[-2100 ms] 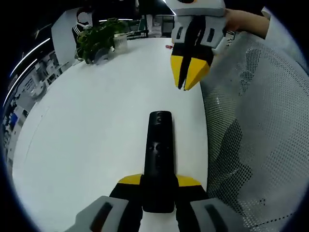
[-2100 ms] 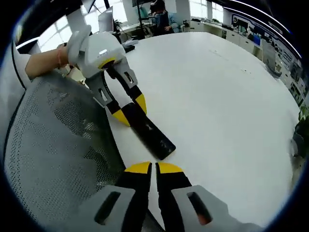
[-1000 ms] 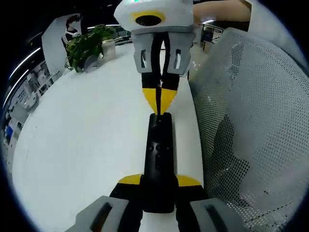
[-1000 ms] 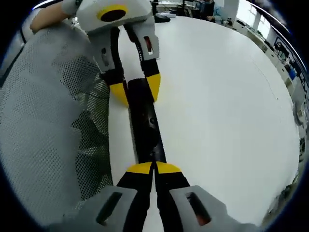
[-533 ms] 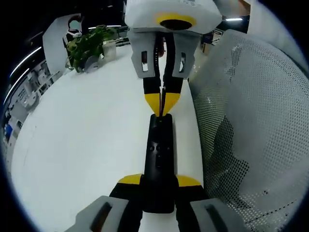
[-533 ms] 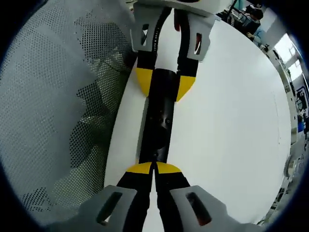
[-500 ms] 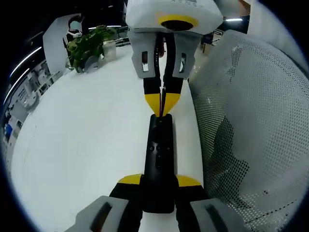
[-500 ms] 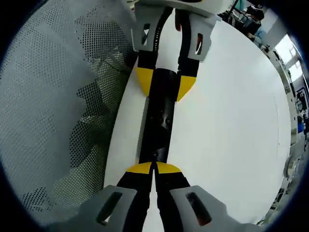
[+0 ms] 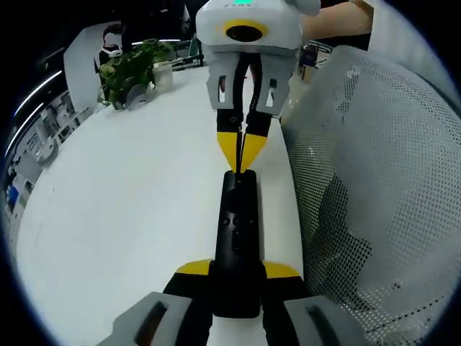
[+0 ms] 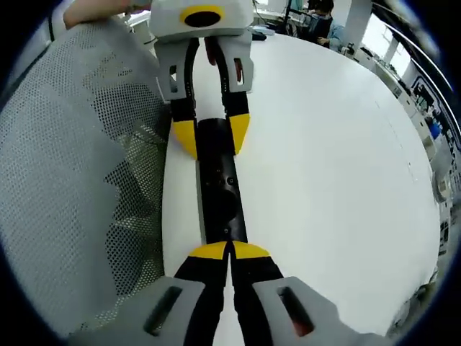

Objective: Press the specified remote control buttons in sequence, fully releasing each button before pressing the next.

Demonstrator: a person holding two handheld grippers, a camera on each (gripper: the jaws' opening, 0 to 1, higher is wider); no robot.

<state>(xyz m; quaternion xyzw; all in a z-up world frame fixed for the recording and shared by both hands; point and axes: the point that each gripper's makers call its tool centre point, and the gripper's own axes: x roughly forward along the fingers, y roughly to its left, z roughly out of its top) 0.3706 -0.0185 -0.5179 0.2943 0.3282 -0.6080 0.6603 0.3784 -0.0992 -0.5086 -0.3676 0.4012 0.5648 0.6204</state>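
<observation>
On the white table [image 9: 130,187] in the left gripper view we see our left gripper [image 9: 238,272] pinching the near end of the black remote [image 9: 238,231] while the right gripper [image 9: 240,157], tips pressed together, touches its far end, and in the right gripper view our right gripper [image 10: 229,251] meets the remote [image 10: 219,191] beside the mesh chair [image 10: 79,173], the left gripper [image 10: 209,137] clamping the other end.

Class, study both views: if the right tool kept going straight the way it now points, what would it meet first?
Most likely the remote. The right tool, jaws shut, has its tips at the remote's far end, whose other end the left tool clamps. Whether the tips already touch it is unclear.
</observation>
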